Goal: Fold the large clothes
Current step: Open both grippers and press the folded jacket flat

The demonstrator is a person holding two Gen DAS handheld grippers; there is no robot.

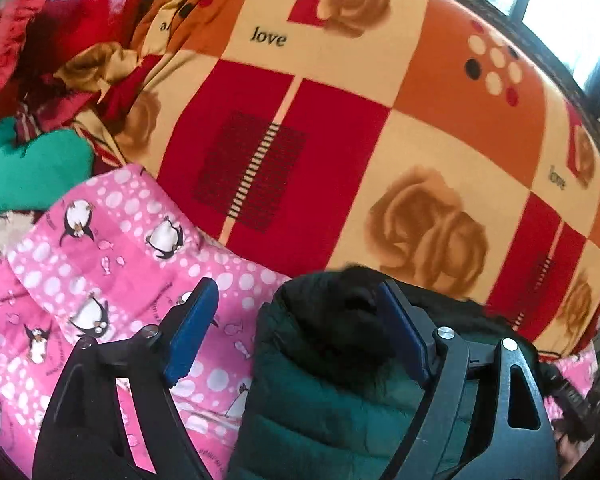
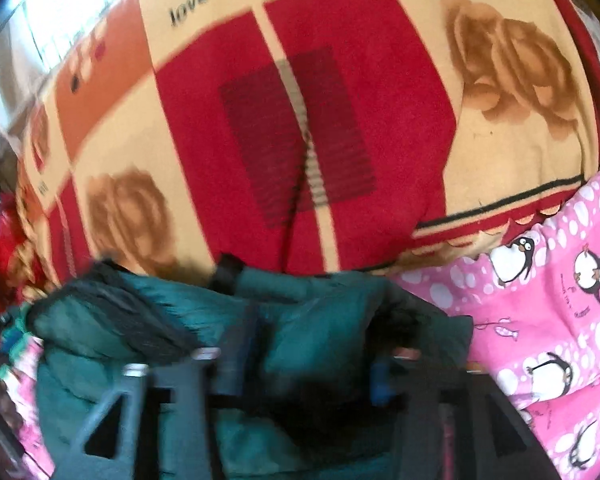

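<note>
A dark green puffer jacket (image 1: 320, 400) with a black fur trim lies bunched on a pink penguin-print quilt (image 1: 120, 248). My left gripper (image 1: 298, 324) is open wide above it. Its left blue pad hangs over the pink quilt and its right blue pad sits beside the black fur, with no grip showing. In the blurred right wrist view the same jacket (image 2: 312, 312) fills the bottom. My right gripper (image 2: 308, 360) stands open over it, with jacket folds lying between its spread fingers.
A large red, orange and cream rose-print blanket (image 1: 340, 140) (image 2: 300, 120) bulges just beyond the jacket. A heap of red clothes (image 1: 80, 20) and a green cloth (image 1: 32, 172) lie at the far left. A bright window (image 1: 560, 8) is behind. The pink quilt (image 2: 540, 300) spreads right.
</note>
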